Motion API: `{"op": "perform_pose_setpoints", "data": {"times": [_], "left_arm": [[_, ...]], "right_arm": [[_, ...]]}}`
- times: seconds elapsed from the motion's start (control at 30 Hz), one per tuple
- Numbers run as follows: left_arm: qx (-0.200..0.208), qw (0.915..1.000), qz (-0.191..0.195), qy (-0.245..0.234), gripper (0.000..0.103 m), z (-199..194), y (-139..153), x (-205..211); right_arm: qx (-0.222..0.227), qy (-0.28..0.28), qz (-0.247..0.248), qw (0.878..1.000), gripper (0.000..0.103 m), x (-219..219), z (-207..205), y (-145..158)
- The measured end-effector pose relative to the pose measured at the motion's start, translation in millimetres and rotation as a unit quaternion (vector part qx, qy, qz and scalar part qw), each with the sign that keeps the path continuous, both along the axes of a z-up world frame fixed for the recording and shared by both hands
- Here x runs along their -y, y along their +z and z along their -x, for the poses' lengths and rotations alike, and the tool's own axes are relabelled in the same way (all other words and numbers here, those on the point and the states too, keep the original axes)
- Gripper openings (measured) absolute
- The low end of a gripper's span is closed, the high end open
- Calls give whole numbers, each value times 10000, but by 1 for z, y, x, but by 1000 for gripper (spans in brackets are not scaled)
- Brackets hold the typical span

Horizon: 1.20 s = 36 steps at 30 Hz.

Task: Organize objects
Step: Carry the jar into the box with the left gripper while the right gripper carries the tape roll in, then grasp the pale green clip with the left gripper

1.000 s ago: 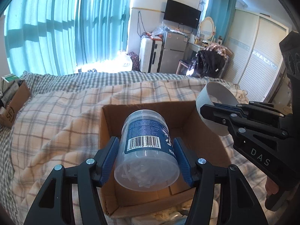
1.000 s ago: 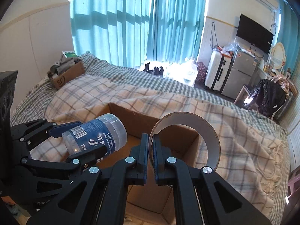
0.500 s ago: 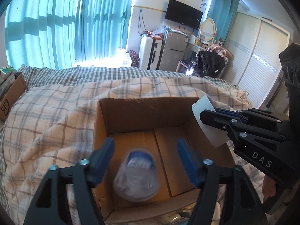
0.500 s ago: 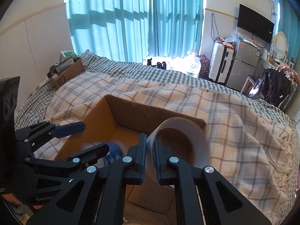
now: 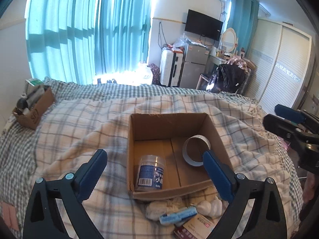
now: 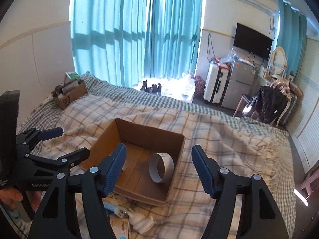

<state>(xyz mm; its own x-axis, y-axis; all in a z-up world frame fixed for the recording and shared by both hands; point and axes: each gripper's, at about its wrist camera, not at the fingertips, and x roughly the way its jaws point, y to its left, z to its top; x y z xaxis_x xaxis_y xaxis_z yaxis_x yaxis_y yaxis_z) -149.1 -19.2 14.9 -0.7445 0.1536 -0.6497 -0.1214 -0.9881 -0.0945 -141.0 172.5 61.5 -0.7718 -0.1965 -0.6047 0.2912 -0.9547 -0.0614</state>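
An open cardboard box (image 5: 216,135) sits on the plaid bedspread; it also shows in the right wrist view (image 6: 179,155). Inside it a clear jar with a blue label (image 5: 151,172) lies at the near left and a white tape ring (image 5: 196,151) stands at the right; the tape ring shows in the right wrist view (image 6: 161,167) too. My left gripper (image 5: 154,176) is open and empty above the box's near edge. My right gripper (image 6: 159,168) is open and empty above the box, its fingers (image 5: 287,117) at the right in the left wrist view.
Loose items lie on the bed in front of the box: white cloth bundles (image 5: 209,205), a blue tube (image 5: 178,215) and a small carton (image 5: 197,226). A second cardboard box (image 5: 33,107) full of things stands at the bed's far left corner. Furniture lines the far wall.
Both grippers have opened and pulled back upward. The jar dropped from my left gripper into the box, and the tape ring left my right gripper and now stands in the box.
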Motion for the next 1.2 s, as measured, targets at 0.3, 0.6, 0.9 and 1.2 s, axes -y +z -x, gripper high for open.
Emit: {"op": "perform_pose_setpoints", "data": {"times": [0.3, 0.6, 0.9, 1.2], "left_arm": [[-131, 9997, 201, 83, 103, -76, 23, 4], [136, 9992, 357, -141, 103, -136, -42, -12], [771, 9923, 806, -546, 103, -172, -110, -22], [1180, 9797, 1313, -946, 103, -184, -133, -33]], "right_arm": [[-307, -3, -230, 9993, 74, -10, -95, 38], [137, -526, -128, 9984, 75, -20, -148, -23], [895, -665, -128, 9937, 75, -29, -154, -94], [1013, -820, -43, 9915, 75, -36, -151, -101]]}}
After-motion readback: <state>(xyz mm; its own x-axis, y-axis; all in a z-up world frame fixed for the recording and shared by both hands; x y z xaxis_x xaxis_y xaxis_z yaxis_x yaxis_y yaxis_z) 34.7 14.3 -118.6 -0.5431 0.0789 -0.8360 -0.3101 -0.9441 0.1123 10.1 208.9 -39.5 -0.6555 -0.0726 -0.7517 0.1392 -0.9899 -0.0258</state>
